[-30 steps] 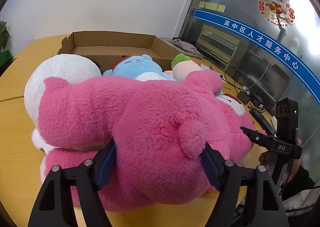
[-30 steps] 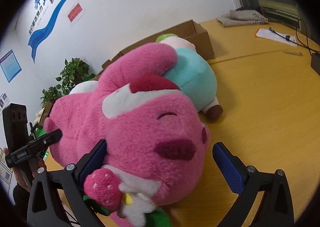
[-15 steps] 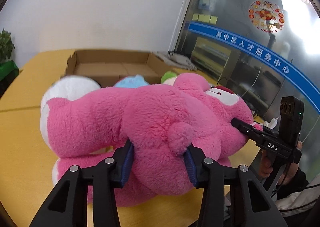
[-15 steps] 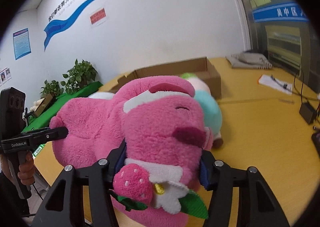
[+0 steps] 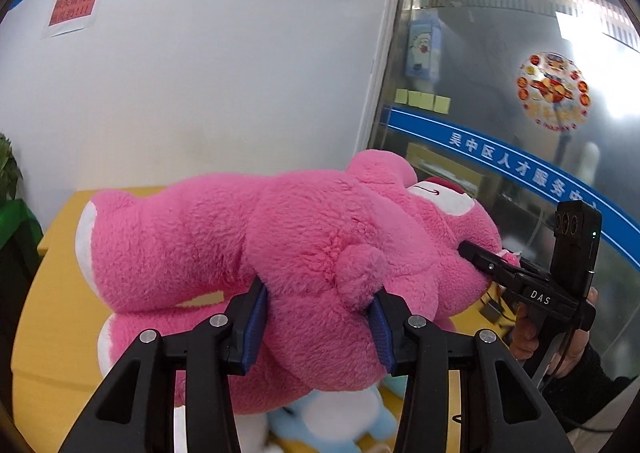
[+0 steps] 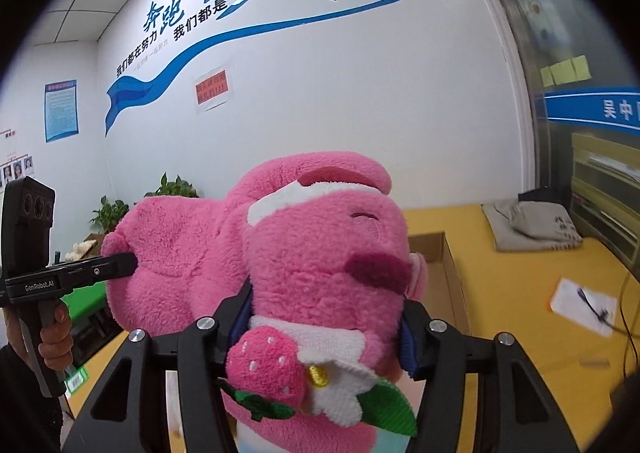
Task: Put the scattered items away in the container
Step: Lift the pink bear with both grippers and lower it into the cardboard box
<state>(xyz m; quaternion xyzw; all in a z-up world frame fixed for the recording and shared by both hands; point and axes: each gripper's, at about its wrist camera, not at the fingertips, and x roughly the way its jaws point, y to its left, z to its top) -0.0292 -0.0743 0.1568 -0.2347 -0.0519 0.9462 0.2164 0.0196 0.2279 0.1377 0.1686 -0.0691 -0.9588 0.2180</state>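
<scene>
Left wrist view: the left gripper [image 5: 318,327] has its jaws pressed into the rump of the pink bear [image 5: 280,237], one blue pad on each side just below the tail. The bear lies sideways, held above the yellow bench [image 5: 48,333], feet toward the left edge and head to the right. The right gripper [image 5: 496,267] meets the bear's head from the right side. Under the bear, at the bottom edge of the view, part of a light blue plush [image 5: 340,427] shows.

Right wrist view: the right gripper [image 6: 324,323] clamps its jaws on the bear's [image 6: 320,253] neck, with the strawberry [image 6: 266,367] and white flower hanging between the fingers. The left gripper [image 6: 120,265] digs into the bear's far end at the left. The cardboard box [image 6: 444,277] sits on the bench [image 6: 520,313] behind the bear's head, its wall just right of the snout. A grey bag [image 6: 532,227] lies toward the far right corner, a paper [image 6: 584,305] nearer.
</scene>
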